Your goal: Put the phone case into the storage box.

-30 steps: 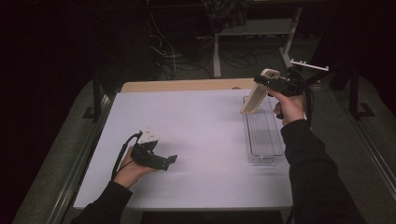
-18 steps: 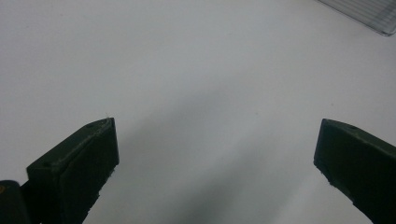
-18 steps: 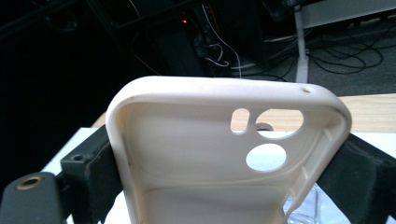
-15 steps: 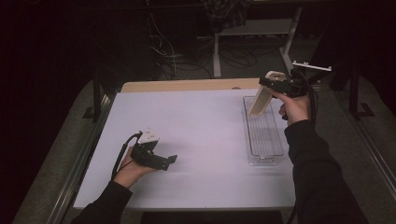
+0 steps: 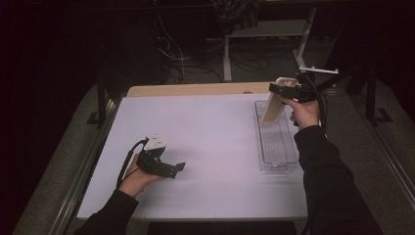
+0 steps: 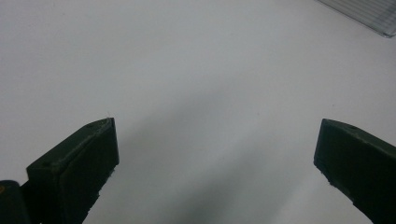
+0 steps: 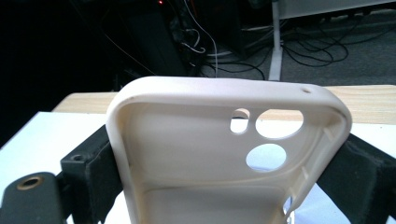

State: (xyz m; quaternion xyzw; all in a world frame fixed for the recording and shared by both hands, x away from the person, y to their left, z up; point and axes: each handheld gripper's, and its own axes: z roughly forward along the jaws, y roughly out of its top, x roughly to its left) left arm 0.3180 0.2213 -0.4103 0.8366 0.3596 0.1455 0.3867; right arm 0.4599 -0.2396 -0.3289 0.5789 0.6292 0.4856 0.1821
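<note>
- Since the earlier frames the right gripper (image 5: 280, 89) has carried the phone case (image 5: 272, 108) a little toward the far end of the clear tray (image 5: 279, 156); a second ago the case hung lower, closer over the tray's far part.
- The left gripper (image 5: 177, 168) has stayed where it was, low over the near left part of the desk (image 5: 215, 127), with the person's hand around it.
- The phone case is cream-coloured and empty. In the high view it hangs from its top end, tilted, with its lower end over the far end of the tray.
- In the right gripper view the case (image 7: 224, 149) shows its hollow inner side, with rounded corners, a raised rim, two round camera holes and a small slot beside them.
- The right gripper's jaws press on the two long sides of the case near its top.
- The left gripper's jaws stand wide apart with nothing between them, only bare white desk (image 6: 196, 93) ahead and a corner of the tray (image 6: 369, 14) farther off.
</note>
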